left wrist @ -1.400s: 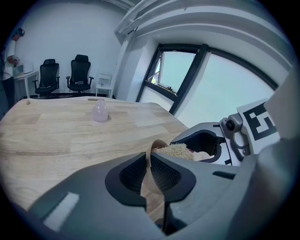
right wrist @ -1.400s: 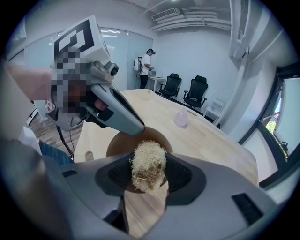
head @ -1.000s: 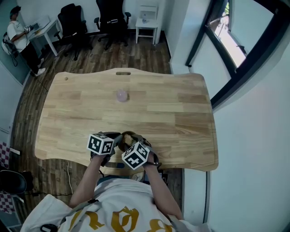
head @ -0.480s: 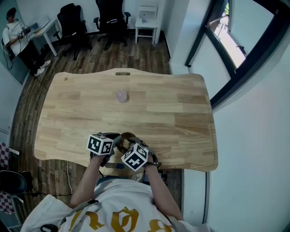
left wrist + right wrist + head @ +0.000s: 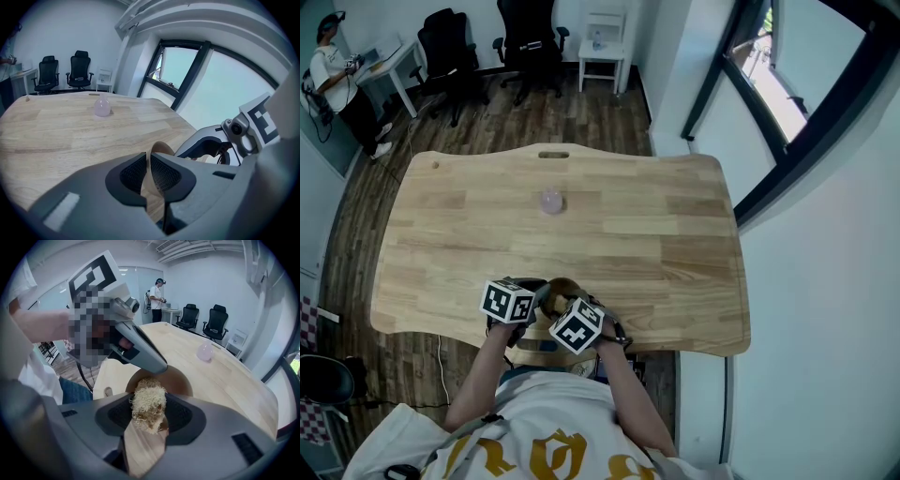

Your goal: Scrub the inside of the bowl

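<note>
Right gripper view: right gripper (image 5: 149, 417) clamps pale fibrous scrubber (image 5: 147, 399) between its fingers; left gripper (image 5: 149, 174) pinches round brown wooden bowl (image 5: 161, 149) by the rim.

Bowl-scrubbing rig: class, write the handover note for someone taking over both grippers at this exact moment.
Left gripper: shut on the rim of the wooden bowl, steadying it.
Right gripper: shut on a fibrous scrubber, pointed down at the bowl's mouth. Whether it touches the inside is unclear.
Places: the bowl sits at the near edge of the table, right in front of the person. A small pink object stands apart, mid-table.
Done: bowl gripped, scrubber gripped and brought to the bowl.
Left: scrub the inside all round. How much is already scrubbed cannot be told.
</note>
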`<state>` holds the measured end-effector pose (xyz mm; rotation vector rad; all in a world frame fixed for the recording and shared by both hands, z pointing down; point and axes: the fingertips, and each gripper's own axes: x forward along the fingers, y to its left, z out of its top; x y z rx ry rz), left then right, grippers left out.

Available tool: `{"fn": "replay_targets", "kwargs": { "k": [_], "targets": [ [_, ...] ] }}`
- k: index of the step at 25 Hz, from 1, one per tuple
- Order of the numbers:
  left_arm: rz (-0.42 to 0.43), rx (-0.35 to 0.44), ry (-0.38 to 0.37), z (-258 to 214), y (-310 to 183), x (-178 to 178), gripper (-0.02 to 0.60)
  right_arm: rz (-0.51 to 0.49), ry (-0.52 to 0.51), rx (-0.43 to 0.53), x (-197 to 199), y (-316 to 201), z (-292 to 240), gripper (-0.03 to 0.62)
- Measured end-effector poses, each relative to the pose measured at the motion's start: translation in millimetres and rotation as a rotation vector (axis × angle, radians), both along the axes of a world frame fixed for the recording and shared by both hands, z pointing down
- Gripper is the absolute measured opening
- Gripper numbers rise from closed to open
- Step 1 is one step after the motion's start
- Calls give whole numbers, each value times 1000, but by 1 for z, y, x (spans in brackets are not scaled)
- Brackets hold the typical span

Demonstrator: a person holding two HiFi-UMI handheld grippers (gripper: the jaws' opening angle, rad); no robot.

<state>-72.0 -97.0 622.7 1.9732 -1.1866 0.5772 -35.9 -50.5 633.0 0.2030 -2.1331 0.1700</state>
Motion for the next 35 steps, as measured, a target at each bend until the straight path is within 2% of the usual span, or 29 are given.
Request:
{"fn": "replay_targets", "kwargs": {
  "k": [8,20,35],
  "targets": [
    [-5,3,8,0,0,-4,25,-3,33,-29,0,5,3,184],
    [15,7,-9,-1,-3,-2,25,55,79,5,9,-7,7,184],
    [30,4,-7,-3,-7,3,26,168,25,48,17,-40,1,184]
  ]
}}
